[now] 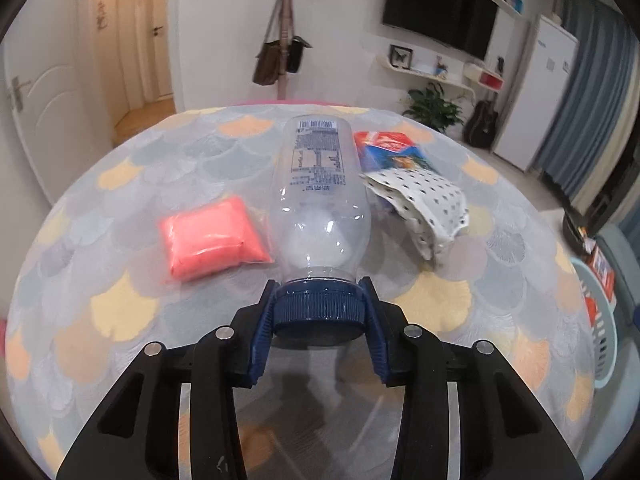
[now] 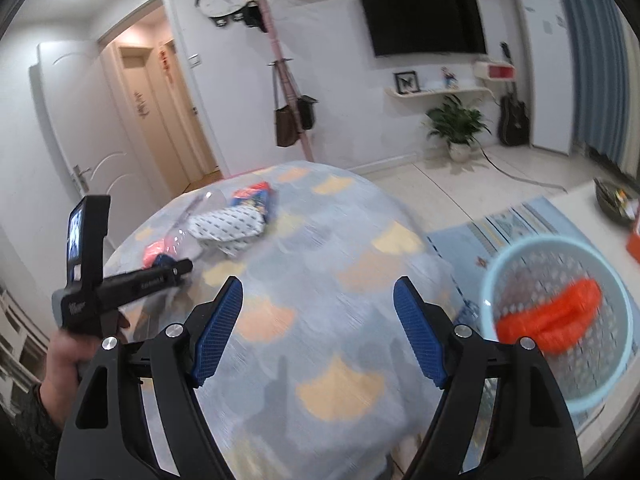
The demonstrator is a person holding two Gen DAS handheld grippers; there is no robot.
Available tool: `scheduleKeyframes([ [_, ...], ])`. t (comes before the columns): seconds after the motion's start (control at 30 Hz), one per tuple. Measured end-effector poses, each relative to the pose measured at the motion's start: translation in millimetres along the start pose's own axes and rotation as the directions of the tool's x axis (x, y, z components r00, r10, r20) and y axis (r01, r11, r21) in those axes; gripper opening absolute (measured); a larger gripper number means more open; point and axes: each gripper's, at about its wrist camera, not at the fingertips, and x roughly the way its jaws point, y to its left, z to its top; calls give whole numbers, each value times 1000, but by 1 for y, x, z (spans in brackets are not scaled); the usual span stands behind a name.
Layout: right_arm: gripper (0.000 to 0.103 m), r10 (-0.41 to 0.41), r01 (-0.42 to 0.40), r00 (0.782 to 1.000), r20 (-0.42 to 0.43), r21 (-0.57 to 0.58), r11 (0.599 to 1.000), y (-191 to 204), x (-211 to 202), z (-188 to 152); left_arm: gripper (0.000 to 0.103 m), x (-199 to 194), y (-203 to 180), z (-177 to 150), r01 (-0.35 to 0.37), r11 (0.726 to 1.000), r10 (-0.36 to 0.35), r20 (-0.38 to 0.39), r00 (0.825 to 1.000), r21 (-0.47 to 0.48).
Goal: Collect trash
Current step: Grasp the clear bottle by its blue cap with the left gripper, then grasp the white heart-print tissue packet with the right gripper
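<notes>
A: Item one, left wrist view only: we see the left hand-held gripper (image 1: 319,322) with its blue pads clamped on the dark blue cap of a clear plastic bottle (image 1: 320,204), which lies on the patterned tabletop (image 1: 120,312). Touching the bottle's left side is a pink packet (image 1: 210,236); to its right are a dotted white wrapper (image 1: 424,208) and a red-and-blue packet (image 1: 390,150).

B: Item two, right wrist view only: we see the right hand-held gripper (image 2: 318,330) with jaws wide apart, nothing between them, above the tabletop's near edge. A person's hand (image 2: 72,354) grips the other tool.

A: Containers?

B: One pale blue basket (image 2: 616,292) on the floor, an orange packet (image 2: 552,320) inside, blurred.
</notes>
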Motion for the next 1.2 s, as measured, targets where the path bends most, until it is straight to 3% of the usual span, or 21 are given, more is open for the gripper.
scheduleKeyframes([
  [0.3,80,47,-52,984,-169,-21,998,59,88,34,39,-11,35,-15,96,991,-95,12,995,-96],
  [0.5,80,31,-39,989,-143,-50,998,87,124,50,39,-12,43,-20,153,978,-151,28,988,-139],
  [0.83,78,-2,-2,974,-227,-16,1000,86,174,41,39,-9,42,-19,160,976,-157,29,987,-147],
  [0.9,65,24,-27,977,-212,-11,1000,87,172,42,39,-10,43,-19,161,976,-158,29,987,-148],
  [0.97,45,31,-33,975,-220,-4,999,86,172,40,39,-10,41,-19,158,977,-156,29,987,-145],
  [1.07,35,48,-44,980,-195,23,999,82,166,41,39,-9,42,-18,156,977,-153,28,988,-144],
  [1.2,30,84,-79,987,-134,45,996,78,154,43,39,-10,42,-20,162,976,-159,31,987,-148],
])
